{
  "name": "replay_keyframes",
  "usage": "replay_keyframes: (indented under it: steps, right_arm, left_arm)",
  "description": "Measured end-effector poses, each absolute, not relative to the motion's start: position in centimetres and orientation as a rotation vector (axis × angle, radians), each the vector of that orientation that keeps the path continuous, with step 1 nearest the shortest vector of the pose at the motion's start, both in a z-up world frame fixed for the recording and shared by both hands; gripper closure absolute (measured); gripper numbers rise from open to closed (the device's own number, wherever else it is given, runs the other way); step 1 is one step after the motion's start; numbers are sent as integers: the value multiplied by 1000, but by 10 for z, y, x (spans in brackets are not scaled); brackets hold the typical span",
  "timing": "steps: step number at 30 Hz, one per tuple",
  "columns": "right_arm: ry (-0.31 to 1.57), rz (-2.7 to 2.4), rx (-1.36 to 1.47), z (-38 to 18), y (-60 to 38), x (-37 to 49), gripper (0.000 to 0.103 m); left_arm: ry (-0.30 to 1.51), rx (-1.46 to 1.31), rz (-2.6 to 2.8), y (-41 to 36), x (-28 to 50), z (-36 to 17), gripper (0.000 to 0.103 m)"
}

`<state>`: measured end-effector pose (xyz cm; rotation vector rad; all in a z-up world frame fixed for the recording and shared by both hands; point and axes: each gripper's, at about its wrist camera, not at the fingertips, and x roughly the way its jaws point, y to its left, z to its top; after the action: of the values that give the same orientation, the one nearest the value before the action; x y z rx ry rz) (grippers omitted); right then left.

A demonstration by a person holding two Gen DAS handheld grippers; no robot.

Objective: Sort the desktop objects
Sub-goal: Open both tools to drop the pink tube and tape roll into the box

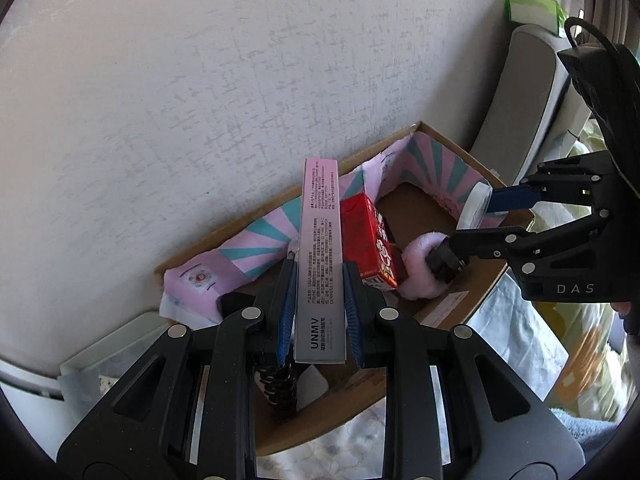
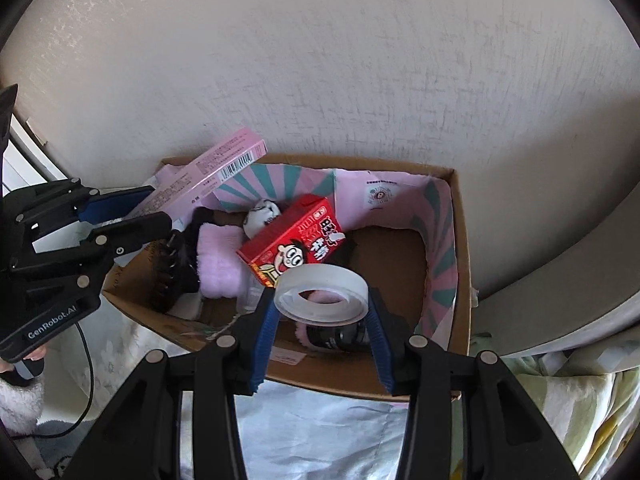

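My left gripper (image 1: 320, 312) is shut on a long pink-and-grey UNMV box (image 1: 320, 248) and holds it above the left end of a cardboard box (image 2: 460, 240) lined with pink and teal paper. The same pink box (image 2: 200, 176) shows at the left in the right wrist view. My right gripper (image 2: 322, 312) is shut on a white roll of tape (image 2: 322, 292) and holds it over the cardboard box's front. In the left wrist view the tape (image 1: 476, 204) sits between the right gripper's fingers at the right.
Inside the cardboard box lie a red snack carton (image 2: 292, 244), a pink fluffy item (image 2: 220, 260), a black hair clip (image 2: 176, 264), a small white toy (image 2: 262, 216) and a dark jar (image 2: 340, 336). A textured wall stands behind. Patterned cloth (image 2: 320, 428) lies in front.
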<state>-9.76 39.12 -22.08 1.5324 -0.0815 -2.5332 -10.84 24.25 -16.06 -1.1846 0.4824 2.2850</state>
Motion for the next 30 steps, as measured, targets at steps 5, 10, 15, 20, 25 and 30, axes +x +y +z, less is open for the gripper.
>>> replay_keyframes:
  steps: [5,10,15,20,25,30]
  right_arm:
    - [-78,-2522,1540,-221,394,-104,63]
    - [-48,-2453,1584,-226,387,-112,42]
    - [-93,-2378,1538,-221,387,-104,0]
    - [-19,-2438,1456,-208,387,-96,0]
    - [37,-2472,1426,-199,377,-95,0]
    - [89,-2495,1410,-194,366,-90,0]
  left_arm:
    - [544,-1176,2285,254,-113,-166,82]
    - [559,-1235,2279,255,-120,-167,61]
    - [512,-1143,2352,234,-118,-144,0]
    - [472,-1128,2373,216,-119,-126,0]
    - [474,-1144,2377,205,-116,-120,0]
    - [500,-1127,2414,195,-105,-113,0]
